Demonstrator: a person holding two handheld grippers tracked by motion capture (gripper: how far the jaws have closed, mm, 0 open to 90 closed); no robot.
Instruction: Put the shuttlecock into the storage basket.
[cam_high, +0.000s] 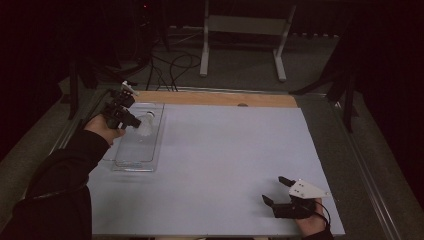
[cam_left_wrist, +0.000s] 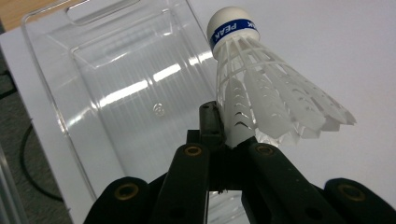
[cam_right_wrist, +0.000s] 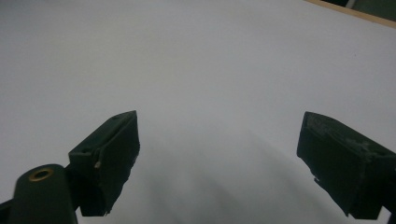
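Your right hand-held gripper (cam_high: 281, 191) rests open on the desk (cam_high: 225, 150); your left hand-held gripper (cam_high: 131, 120) pinches a white shuttlecock (cam_left_wrist: 261, 93) above the clear tray (cam_left_wrist: 116, 93).

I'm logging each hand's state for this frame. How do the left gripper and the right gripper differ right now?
The left gripper is shut on the white shuttlecock; the right gripper is open and holds nothing. The left gripper sits over the clear plastic tray at the table's far left; the right gripper rests low over the bare white sheet near the front right corner. Both have black jaws and are hand-held.
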